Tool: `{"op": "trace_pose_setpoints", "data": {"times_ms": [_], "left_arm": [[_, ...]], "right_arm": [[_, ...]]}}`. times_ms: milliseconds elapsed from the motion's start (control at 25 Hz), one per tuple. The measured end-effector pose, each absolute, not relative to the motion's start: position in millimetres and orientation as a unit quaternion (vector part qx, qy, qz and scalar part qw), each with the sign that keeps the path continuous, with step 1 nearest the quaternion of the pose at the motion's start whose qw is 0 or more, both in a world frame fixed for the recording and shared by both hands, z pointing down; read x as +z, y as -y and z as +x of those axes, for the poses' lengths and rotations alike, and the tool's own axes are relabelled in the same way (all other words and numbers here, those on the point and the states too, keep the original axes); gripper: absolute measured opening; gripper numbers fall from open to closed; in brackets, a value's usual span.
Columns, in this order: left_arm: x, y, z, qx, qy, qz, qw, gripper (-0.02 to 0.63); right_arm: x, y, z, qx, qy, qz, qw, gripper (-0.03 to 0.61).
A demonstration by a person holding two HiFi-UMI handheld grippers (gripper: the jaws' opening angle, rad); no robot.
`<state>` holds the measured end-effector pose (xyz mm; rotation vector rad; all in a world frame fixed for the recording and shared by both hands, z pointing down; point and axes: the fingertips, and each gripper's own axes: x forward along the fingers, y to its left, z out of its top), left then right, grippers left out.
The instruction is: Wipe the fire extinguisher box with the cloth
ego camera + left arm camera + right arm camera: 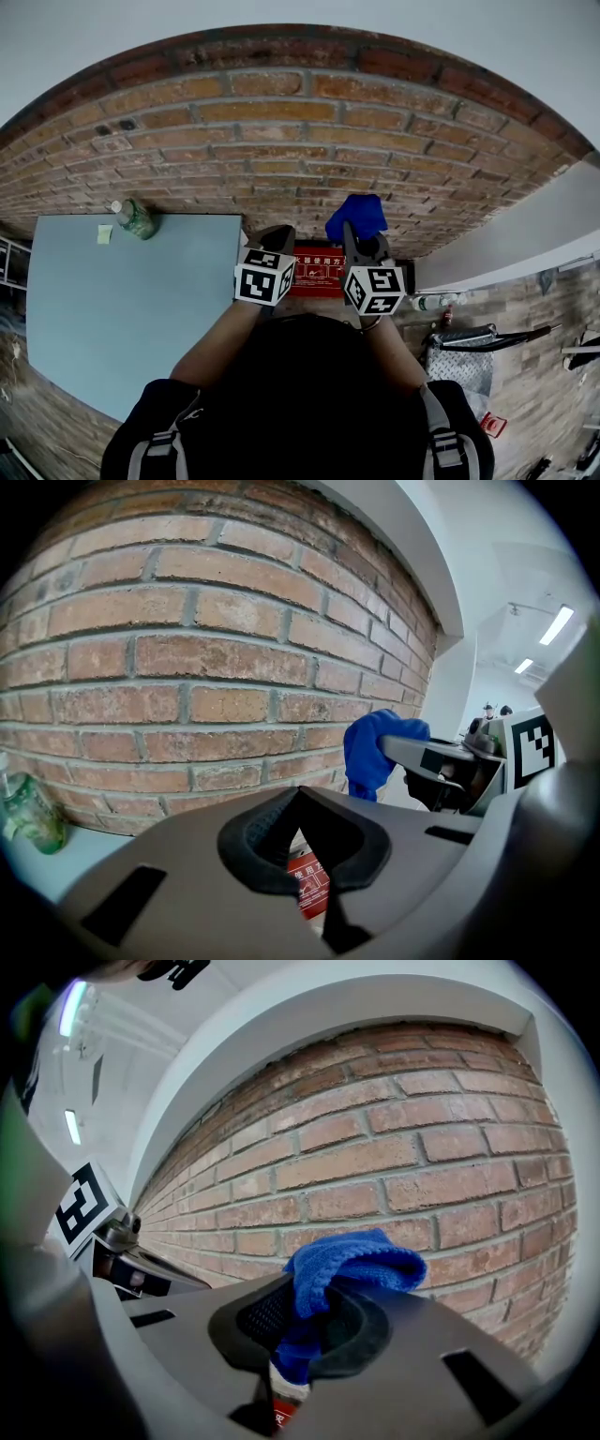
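The right gripper (298,1349) clamps a blue cloth (354,1262) clear of the red fire extinguisher box (317,273), while the left gripper (314,874) is closed and empty, so wiping seems unstarted.

Cloth (352,1260): blue knitted fabric, ribbed, matt. Brick wall (216,658): rough, matt, with recessed grey mortar joints. Left gripper (302,832) and right gripper (298,1321): smooth matt grey plastic bodies, with dark, finely textured pads (258,1316). Fire extinguisher box (317,272): smooth red face. Table (131,300): smooth, pale grey-blue, matt. Bottle (136,218): clear plastic.
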<state>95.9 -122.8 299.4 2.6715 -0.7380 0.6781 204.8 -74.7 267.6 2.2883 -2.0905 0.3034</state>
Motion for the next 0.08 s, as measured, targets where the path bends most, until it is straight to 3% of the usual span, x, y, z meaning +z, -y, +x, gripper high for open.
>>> {"op": "trace_pose_setpoints", "data": {"times_ms": [80], "left_arm": [[300.3,122.7,95.9,0.235,0.256,0.926,0.146,-0.003]], "right_arm": [[268.8,75.5,204.5,0.098,0.673,0.733,0.015,0.052]]}}
